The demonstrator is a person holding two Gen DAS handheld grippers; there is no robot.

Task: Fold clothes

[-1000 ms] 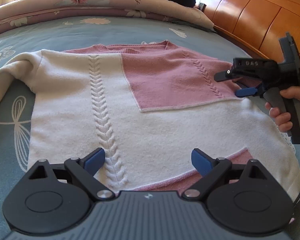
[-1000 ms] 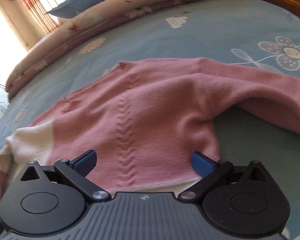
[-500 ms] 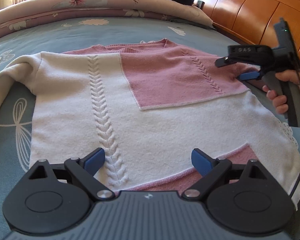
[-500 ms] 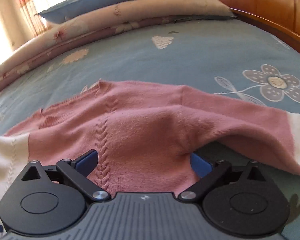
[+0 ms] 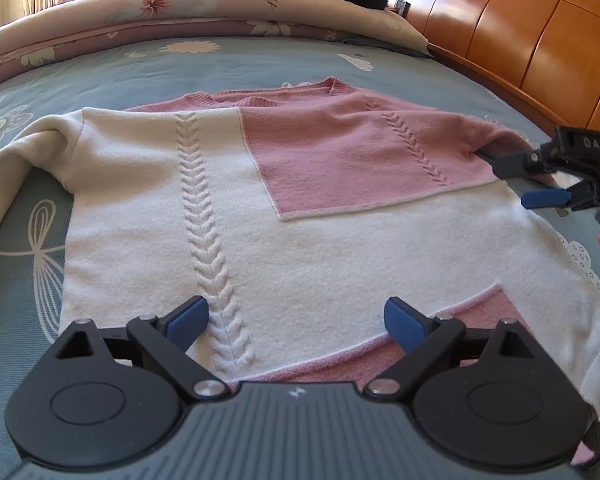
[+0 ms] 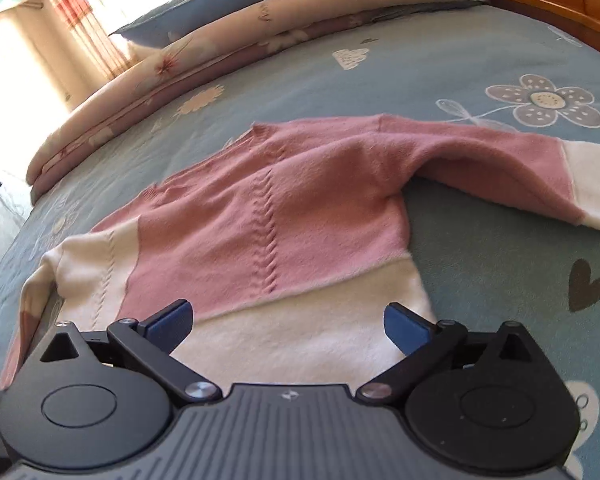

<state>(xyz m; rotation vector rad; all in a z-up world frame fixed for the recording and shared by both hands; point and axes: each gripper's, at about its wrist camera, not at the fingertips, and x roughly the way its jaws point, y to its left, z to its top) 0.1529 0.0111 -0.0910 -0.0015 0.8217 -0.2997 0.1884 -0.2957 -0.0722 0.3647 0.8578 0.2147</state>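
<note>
A pink and white knitted sweater (image 5: 300,208) lies flat, front up, on the blue flowered bedspread (image 5: 220,64). My left gripper (image 5: 296,320) hovers open over its hem, fingers either side of the cable braid, holding nothing. In the left wrist view my right gripper (image 5: 512,180) is at the sweater's right armpit, open, with a hand on its handle. In the right wrist view the sweater (image 6: 268,216) lies ahead with its pink sleeve (image 6: 500,168) stretched out to the right, ending in a white cuff (image 6: 596,188). My right gripper (image 6: 286,326) is open above the white side edge.
A rolled floral quilt (image 5: 180,12) and blue pillows lie across the far end of the bed. A wooden headboard (image 5: 520,28) runs along the right. The sweater's white left sleeve (image 5: 16,156) hangs over the bed's left side. Bare bedspread (image 6: 500,280) lies right of the sweater.
My right gripper has drawn back and lowered toward the sweater's right side, so more of the white lower body and the cuff show. My left gripper has stayed still.
</note>
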